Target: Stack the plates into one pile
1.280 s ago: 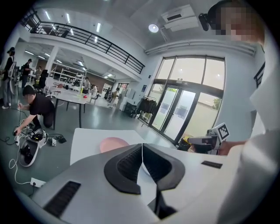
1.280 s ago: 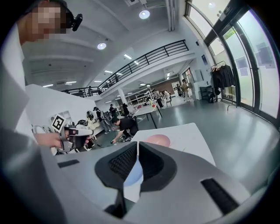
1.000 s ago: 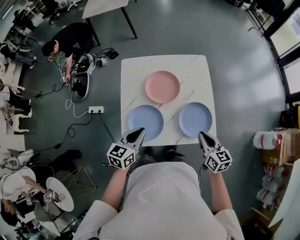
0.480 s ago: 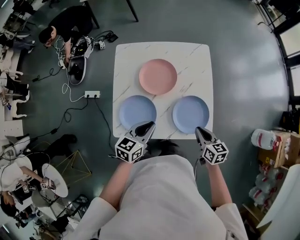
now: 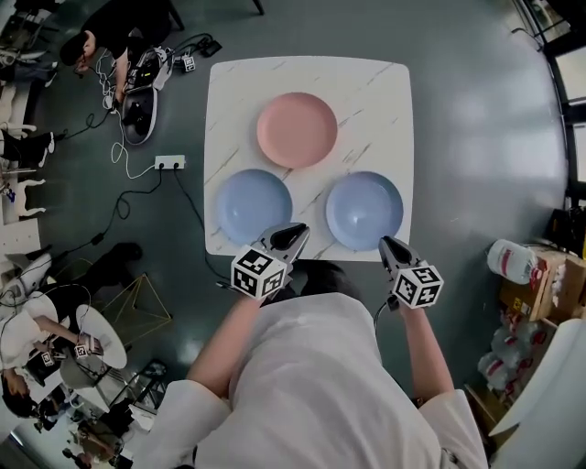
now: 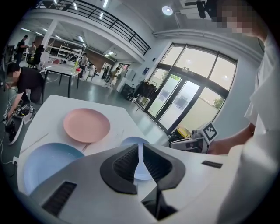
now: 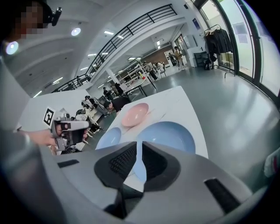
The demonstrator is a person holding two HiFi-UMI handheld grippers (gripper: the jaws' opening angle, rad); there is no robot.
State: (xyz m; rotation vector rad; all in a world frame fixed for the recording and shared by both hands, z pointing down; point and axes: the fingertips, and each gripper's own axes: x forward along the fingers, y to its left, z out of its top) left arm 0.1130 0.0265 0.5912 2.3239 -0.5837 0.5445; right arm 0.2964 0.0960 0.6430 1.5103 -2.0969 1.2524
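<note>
Looking down in the head view, grey floor (image 5: 485,137) fills the frame, and the white marble-patterned counter (image 5: 385,82) sits square in the upper middle. Up in the top left corner, a person in black (image 5: 101,27) crouches over cables on the floor.

Now the plates: three on the counter, each apart from the others, laid out in a triangle. The pink plate (image 5: 297,129) sits toward the top centre, the left blue plate (image 5: 254,205) below it to the left, and the right blue plate (image 5: 364,210) below it to the right. All lie flat and right way up, nothing stacked yet.

Down at the counter's lower edge, the left tool (image 5: 298,232) hangs with its tip just beside the lower right of the left blue plate. Its own view shows the jaws together, only a thin slit, nothing gripped. The right tool (image 5: 385,244) hovers with its tip at the lower rim of the right blue plate, contact unclear, jaws together and empty too.

Smallest of all, a white power strip (image 5: 169,162) lies on the floor just left of the counter.
</note>
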